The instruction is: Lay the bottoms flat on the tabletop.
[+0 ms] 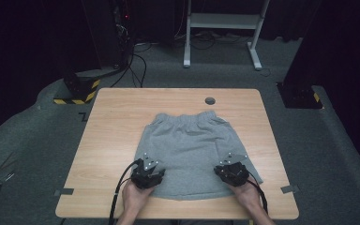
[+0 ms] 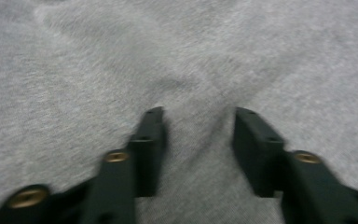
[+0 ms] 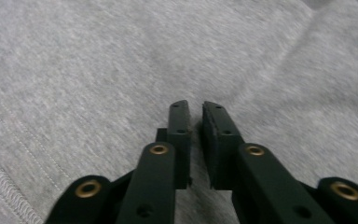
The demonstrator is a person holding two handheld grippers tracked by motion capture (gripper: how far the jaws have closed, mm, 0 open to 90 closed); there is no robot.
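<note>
The left tool [image 2: 198, 122] is standing apart over a ridge of the shorts [image 1: 187, 140]; the right tool [image 3: 195, 114] is pinching cloth, possibly too little, so it could be slipping free when lifting

Table lit from above, surroundings dark; both gripper views soft, motion-blurred, no glare.
</note>
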